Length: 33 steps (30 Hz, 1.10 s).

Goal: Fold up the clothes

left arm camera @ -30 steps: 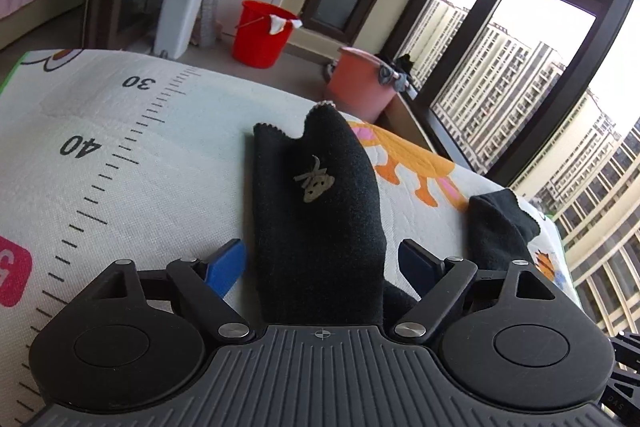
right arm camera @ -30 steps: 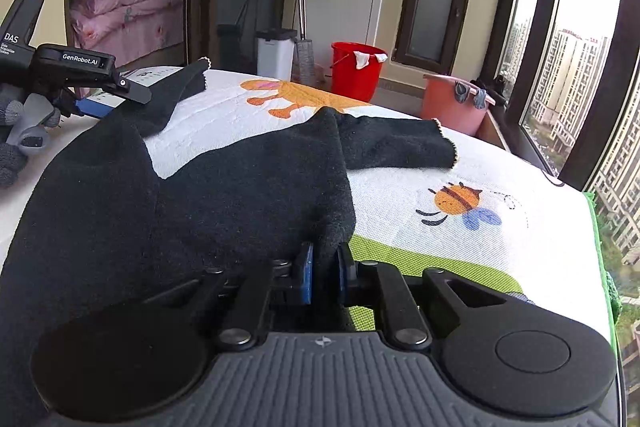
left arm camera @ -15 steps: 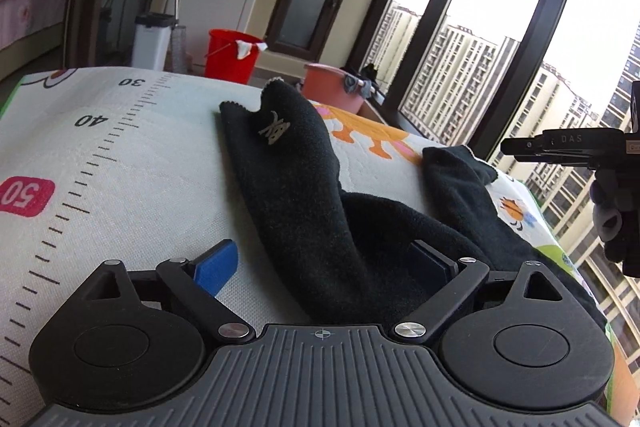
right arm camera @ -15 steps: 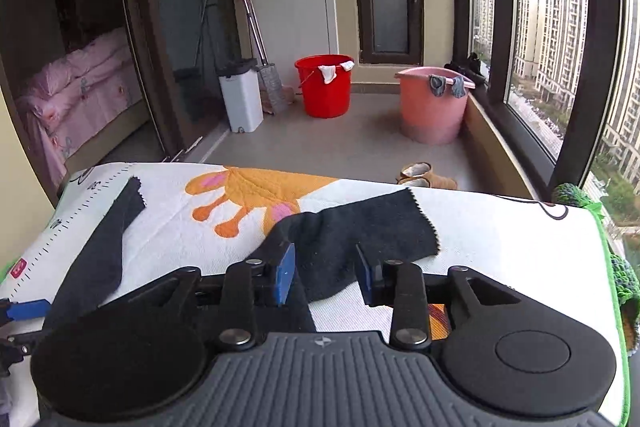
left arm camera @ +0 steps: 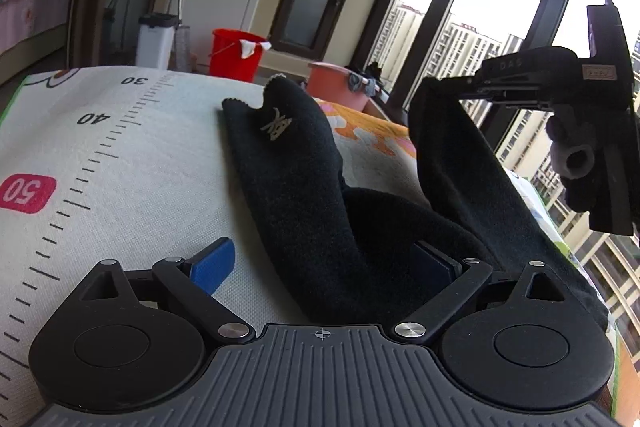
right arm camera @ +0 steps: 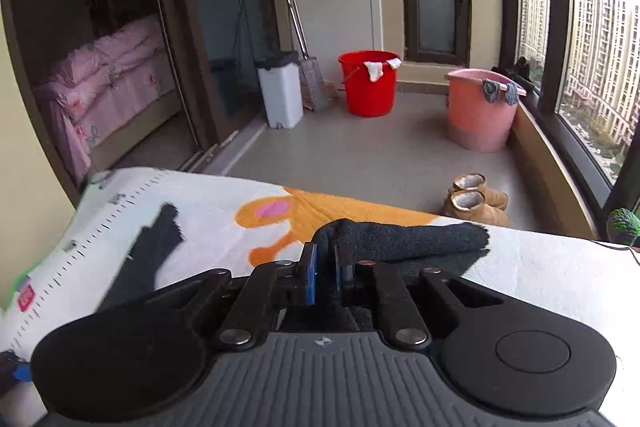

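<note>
Garment: black knit piece lay on the printed mat.
Left gripper: jaws wide apart, holding nothing.
Right gripper: pinched closed on one black end, lifted.

Your black garment: fuzzy matt fleece-like cloth, small pale stitched emblem on it. Play mat under it: finely woven-looking, matt, printed. Your left gripper: matt black plastic links, ribbed grey plastic body, shiny metal pivot pins, smooth blue pads. Your right gripper: same matt plastic, metal pins, blue pads pinching the fleece. Red bucket and pink tub: smooth, slightly glossy plastic. Boots: tan suede-like, fluffy lining.
</note>
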{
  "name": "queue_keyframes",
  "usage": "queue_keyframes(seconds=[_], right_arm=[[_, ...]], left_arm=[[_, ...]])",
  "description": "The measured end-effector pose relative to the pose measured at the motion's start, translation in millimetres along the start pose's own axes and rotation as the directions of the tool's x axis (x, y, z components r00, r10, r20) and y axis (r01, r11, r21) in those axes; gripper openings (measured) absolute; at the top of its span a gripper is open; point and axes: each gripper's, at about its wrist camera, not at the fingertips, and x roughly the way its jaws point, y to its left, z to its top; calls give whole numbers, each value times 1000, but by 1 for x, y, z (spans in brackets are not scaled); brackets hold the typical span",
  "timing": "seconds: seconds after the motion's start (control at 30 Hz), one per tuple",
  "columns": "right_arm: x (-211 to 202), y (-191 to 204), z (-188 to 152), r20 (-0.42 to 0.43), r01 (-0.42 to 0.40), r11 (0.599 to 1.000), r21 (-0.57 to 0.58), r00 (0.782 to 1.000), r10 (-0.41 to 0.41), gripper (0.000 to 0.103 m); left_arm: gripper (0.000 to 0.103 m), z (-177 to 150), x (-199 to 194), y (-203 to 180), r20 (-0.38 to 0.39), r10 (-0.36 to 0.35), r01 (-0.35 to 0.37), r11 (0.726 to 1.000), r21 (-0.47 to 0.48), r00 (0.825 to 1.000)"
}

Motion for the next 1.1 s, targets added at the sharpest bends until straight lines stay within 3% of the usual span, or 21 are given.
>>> queue_keyframes(seconds=[0.07,0.1,0.2,0.27,0.33,0.4,0.43,0.47,0.53,0.63,0.77,0.83,0.93,1.0,1.03,1.1], right_arm=[[-41,7,12,112,-126,992,8,986,124,4],[-61,10,17,157,-129,991,-19,979,130,4],[-67,0,19,165,44,998,-35,986,-37,4],[-46,-25,11,77,195,981,-6,978,-194,7],[-41,-45,-4,21,247,968,37,969,-248,9],[-49,-49,-22,-3,200,978,63,980,-200,24],[-54,-49,-31,-12,166,984,68,986,-166,45],[-61,-43,-39,-22,132,990,50,991,-131,55],[-72,-21,-57,-50,77,997,-28,996,-78,56],[-87,24,-85,-106,-37,988,-150,994,21,65],[-104,90,-121,-145,-204,916,-345,976,162,74],[-101,116,-134,-147,-233,881,-413,971,188,78],[-87,138,-149,-194,-261,869,-420,961,195,78],[-75,146,-160,-275,-295,865,-407,942,192,77],[-79,148,-164,-245,-286,857,-428,950,194,74],[-88,144,-162,-269,-308,847,-433,941,204,66]], left_arm=[[98,0,0,1,2,-7,7,1000,-7,1000],[98,0,0,2,3,-10,10,1000,-11,1000],[100,0,1,3,2,-17,17,1000,-14,1000],[100,0,1,3,3,-21,21,1000,-16,1000],[101,0,0,6,7,-32,32,999,-30,999],[101,0,1,8,10,-43,43,998,-42,999],[102,0,1,8,9,-46,46,998,-42,999],[103,0,2,8,8,-49,49,998,-43,999],[103,0,1,11,19,-53,54,997,-61,998],[103,-2,-2,17,46,-37,42,994,-104,998],[103,-4,-13,36,110,-18,43,972,-231,994],[103,-5,-15,42,124,-24,56,963,-265,992],[103,-4,-15,40,119,-16,45,967,-251,993],[103,-4,-15,39,116,-13,42,968,-247,993],[103,-4,-16,40,119,-17,47,967,-252,993],[103,-5,-16,41,122,-20,51,965,-257,992]])
